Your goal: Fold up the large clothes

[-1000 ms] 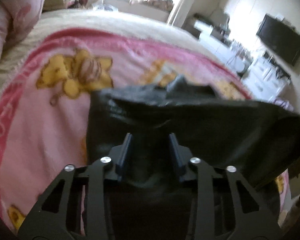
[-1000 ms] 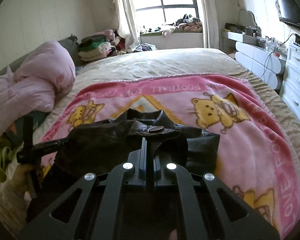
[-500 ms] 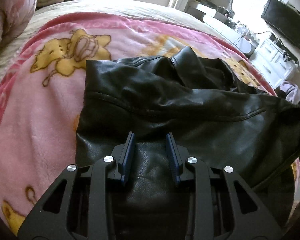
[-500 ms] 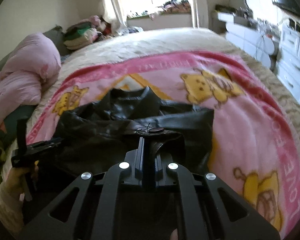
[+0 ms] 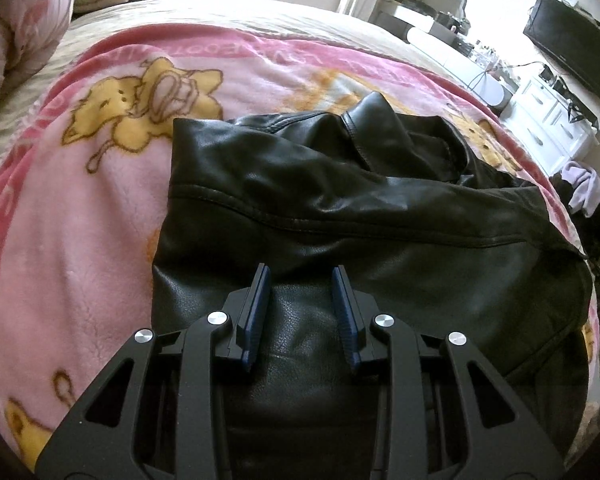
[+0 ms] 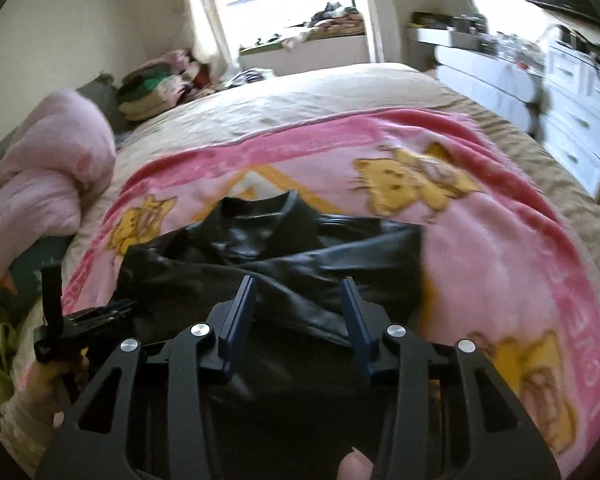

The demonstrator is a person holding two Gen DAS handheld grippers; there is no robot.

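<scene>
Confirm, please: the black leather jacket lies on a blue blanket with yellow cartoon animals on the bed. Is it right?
Not quite. The blanket is pink, not blue, as the left wrist view shows. The black leather jacket does lie on it, and the cartoon animals are yellow.

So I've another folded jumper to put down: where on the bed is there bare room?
Free: the pink blanket right of the black leather jacket, and the beige bedspread beyond it toward the window. Crowded: the left edge, with the pink duvet, the clothes pile and the left tool.
</scene>
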